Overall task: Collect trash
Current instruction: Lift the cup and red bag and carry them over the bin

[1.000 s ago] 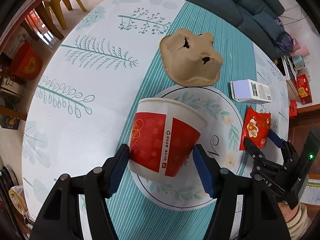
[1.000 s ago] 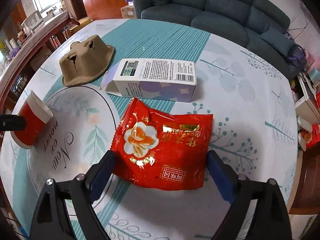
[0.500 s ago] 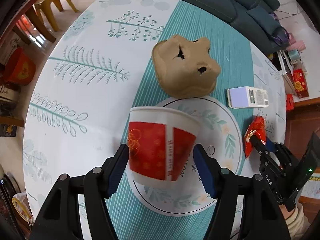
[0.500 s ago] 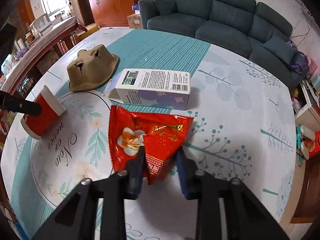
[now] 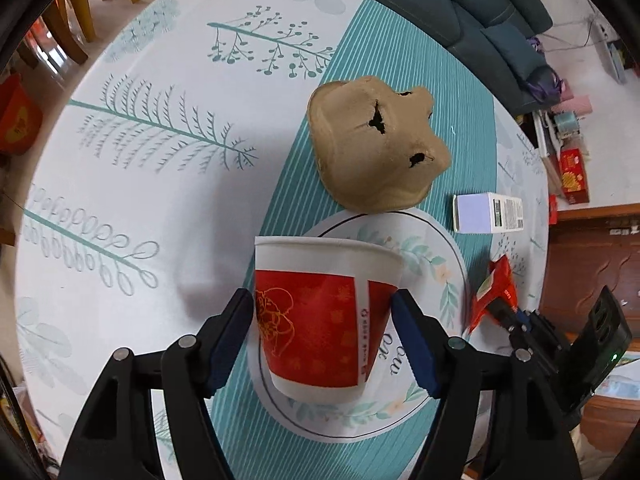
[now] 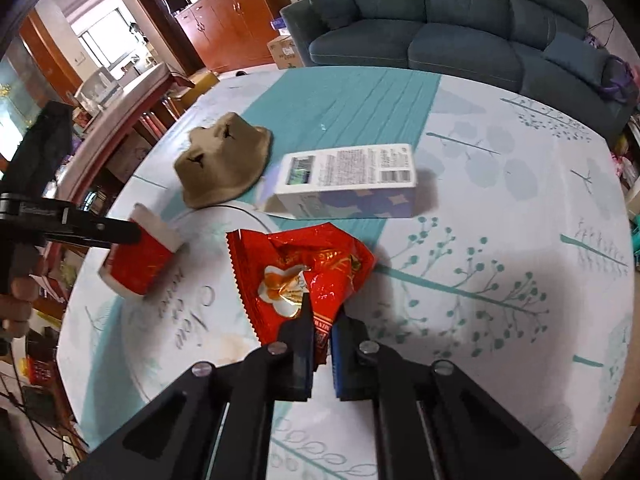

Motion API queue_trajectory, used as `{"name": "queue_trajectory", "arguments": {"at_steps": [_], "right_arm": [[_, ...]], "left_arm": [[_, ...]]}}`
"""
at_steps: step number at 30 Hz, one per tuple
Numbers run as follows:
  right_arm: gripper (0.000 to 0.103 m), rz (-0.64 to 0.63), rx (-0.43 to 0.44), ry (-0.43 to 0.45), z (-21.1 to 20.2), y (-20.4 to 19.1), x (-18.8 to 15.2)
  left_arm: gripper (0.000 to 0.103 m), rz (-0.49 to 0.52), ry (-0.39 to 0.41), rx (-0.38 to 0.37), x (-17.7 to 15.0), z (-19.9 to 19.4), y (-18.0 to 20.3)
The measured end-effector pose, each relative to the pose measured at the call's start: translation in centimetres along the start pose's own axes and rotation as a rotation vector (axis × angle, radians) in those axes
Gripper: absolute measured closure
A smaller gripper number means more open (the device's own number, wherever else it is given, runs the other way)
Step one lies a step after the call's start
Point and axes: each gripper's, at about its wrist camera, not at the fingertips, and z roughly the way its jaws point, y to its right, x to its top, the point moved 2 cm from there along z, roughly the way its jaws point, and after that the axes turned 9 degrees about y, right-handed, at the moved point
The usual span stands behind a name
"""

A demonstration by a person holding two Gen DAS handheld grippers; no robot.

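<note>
The paper cup point(image 5: 320, 312) is gripped by the left gripper point(image 5: 322, 332) above the tabletop point(image 5: 168, 184); the red wrapper point(image 6: 304, 276) is pinched in the right gripper point(image 6: 320, 340). The wrapper should be fed into the cup's mouth, squeeze kept gentle.

A matt paper cup point(image 5: 320, 312), a glossy crinkled foil wrapper point(image 6: 308, 272), a rough moulded-pulp tray point(image 5: 376, 148) and a smooth printed tablecloth point(image 5: 160, 184) are shown.
</note>
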Motion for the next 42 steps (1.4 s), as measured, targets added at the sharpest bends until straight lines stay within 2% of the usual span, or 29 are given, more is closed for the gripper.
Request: {"name": "queue_trajectory", "arguments": {"at_steps": [4,6,8,9,11,14,22,29,36,42], "right_arm": [[0.097,0.003,0.030,-0.007,0.3,-0.8,0.0],[0.097,0.001,0.038,-0.008,0.3,-1.1,-0.2],[0.097,0.001,0.045,-0.012,0.3,-1.3,-0.4],[0.097,0.003,0.048,-0.014,0.3,-1.3,-0.5],[0.097,0.006,0.054,-0.014,0.1,-1.4,-0.7],[0.097,0.012,0.060,-0.006,-0.5,-1.6,-1.0],[0.097,0.049,0.064,0.026,-3.6,-2.6,-2.1],[0.097,0.084,0.054,0.065,-8.0,-5.5,-4.3],[0.097,0.149,-0.003,0.130,-13.6,-10.3,-8.7],[0.097,0.231,-0.095,0.233,-19.8,-16.1,-13.9]], "left_arm": [[0.032,-0.021,-0.012,-0.045,-0.4,0.9,0.2],[0.033,-0.016,-0.008,-0.034,-0.6,1.4,0.6],[0.048,0.005,0.026,0.004,-0.8,1.4,1.2],[0.058,0.005,0.030,-0.003,-0.9,1.5,1.4],[0.060,-0.007,0.049,0.014,-1.1,1.3,1.7],[0.063,0.027,0.103,0.056,-1.8,0.6,2.8],[0.064,0.113,0.198,0.107,-5.5,-4.0,5.9],[0.064,0.173,0.244,0.119,-10.7,-9.4,6.1],[0.064,0.245,0.281,0.047,-17.1,-15.5,4.1],[0.064,0.374,0.290,-0.007,-23.9,-20.1,1.9]]}}
